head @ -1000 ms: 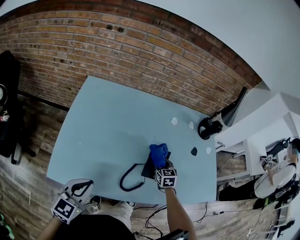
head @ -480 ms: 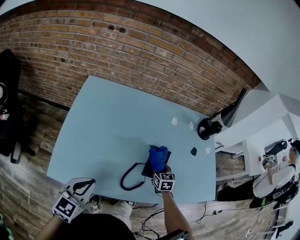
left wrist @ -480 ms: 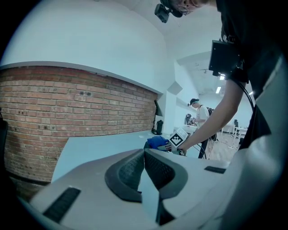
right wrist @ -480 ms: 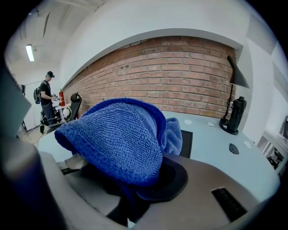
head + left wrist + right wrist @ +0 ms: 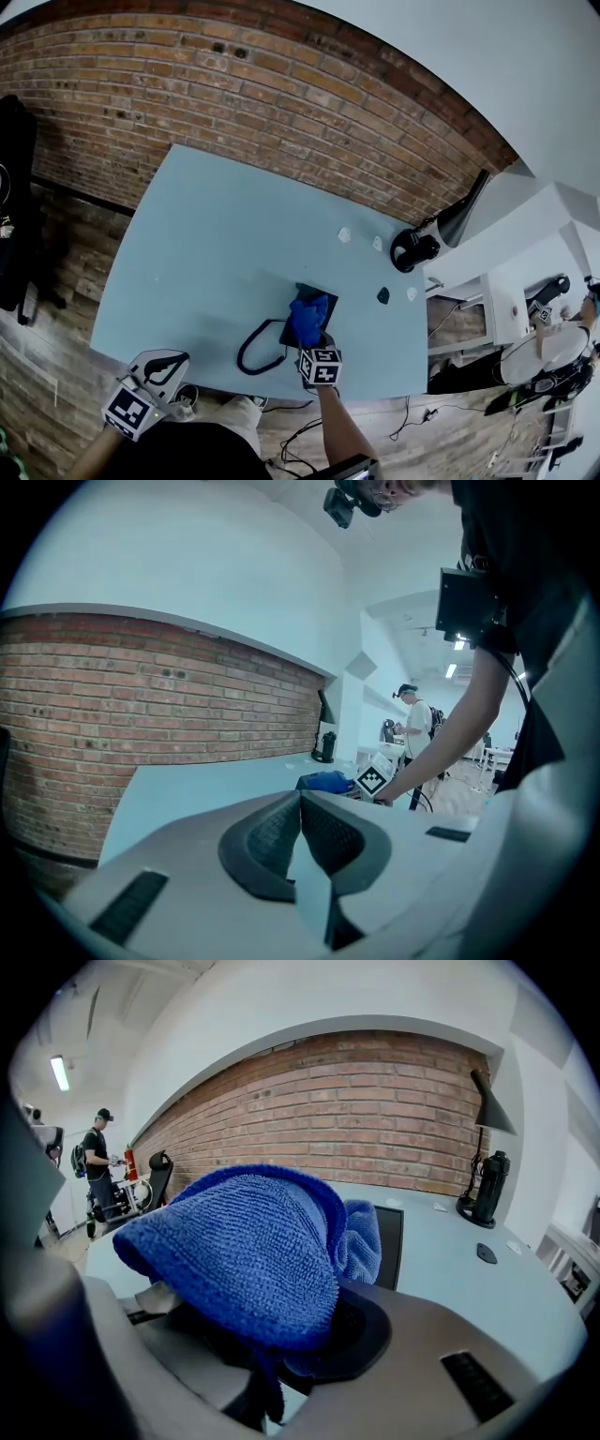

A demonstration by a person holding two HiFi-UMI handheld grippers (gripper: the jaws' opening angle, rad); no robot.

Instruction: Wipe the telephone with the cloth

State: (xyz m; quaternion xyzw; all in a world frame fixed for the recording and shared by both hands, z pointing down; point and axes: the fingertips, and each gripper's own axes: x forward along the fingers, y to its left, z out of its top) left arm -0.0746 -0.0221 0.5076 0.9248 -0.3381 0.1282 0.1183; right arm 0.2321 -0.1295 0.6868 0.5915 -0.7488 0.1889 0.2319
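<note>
Pale blue table point(image 5: 187, 244). Black telephone point(image 5: 325, 299) flat by the near edge, partly under the blue cloth point(image 5: 307, 319). Right gripper point(image 5: 312, 337) pinched shut on that cloth, right over the telephone. Left gripper point(image 5: 300, 803) off the near left corner, jaws together, empty.

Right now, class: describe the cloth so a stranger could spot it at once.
Find the pale blue table by the brick wall. Near its front edge lies a black telephone. Bunched over it, in the jaws of the right gripper, is the cloth, the only bright blue thing there.

Telephone point(image 5: 325, 298) largely beneath cloth point(image 5: 307, 321)
</note>
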